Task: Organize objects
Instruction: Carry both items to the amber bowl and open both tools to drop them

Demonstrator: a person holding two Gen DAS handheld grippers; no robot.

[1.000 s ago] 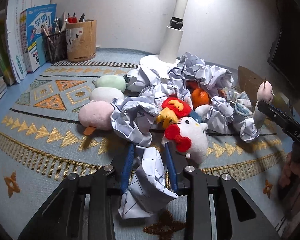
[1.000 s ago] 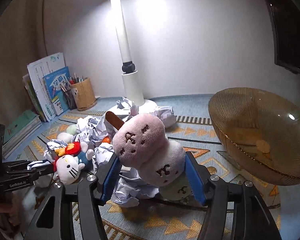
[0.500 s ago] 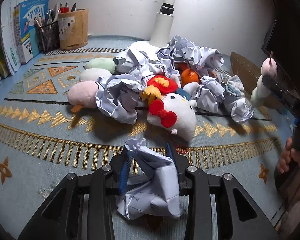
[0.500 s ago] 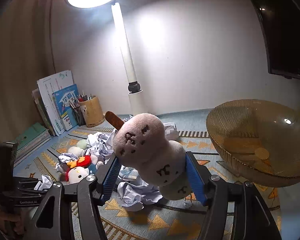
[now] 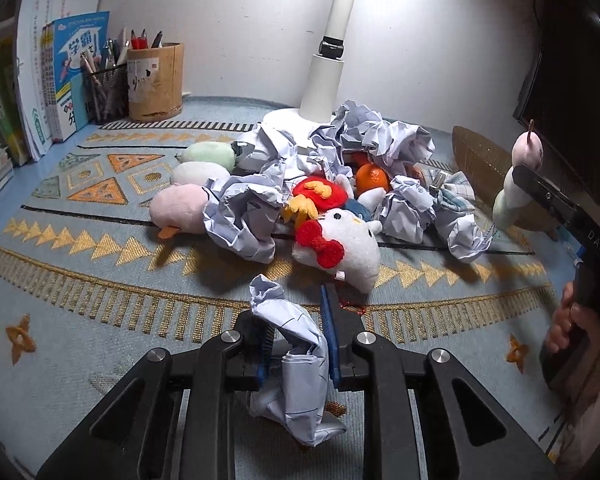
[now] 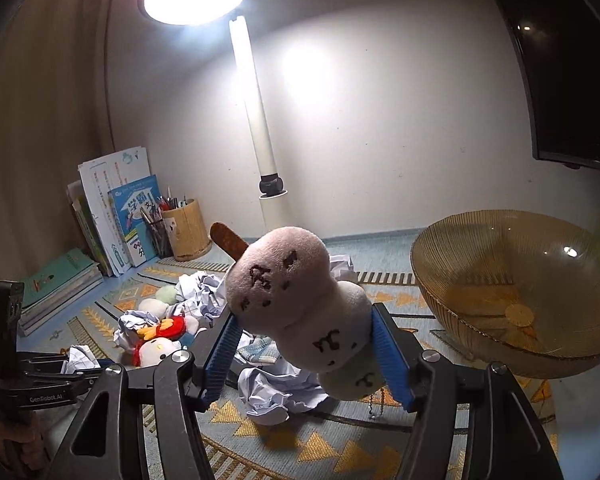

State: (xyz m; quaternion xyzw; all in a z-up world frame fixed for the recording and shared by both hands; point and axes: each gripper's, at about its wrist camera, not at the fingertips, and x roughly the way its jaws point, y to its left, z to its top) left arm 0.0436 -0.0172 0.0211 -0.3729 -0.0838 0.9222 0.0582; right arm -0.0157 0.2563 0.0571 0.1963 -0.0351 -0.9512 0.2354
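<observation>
We pinch a crumpled paper ball (image 5: 296, 360) tight in the left gripper (image 5: 296, 340), lifted clear of the mixed pile (image 5: 320, 184) on the patterned mat (image 5: 80, 280), likely to separate trash from toys. Our right gripper (image 6: 304, 344) clamps the plush dango skewer (image 6: 300, 304) beside the amber bowl (image 6: 516, 296), probably its destination.

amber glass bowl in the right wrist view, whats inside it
The amber glass bowl looks empty: only its ribbed wall and round base disc show through. Its near rim hides none of the inside, but the bowl's far right edge is cut off by the frame.
</observation>
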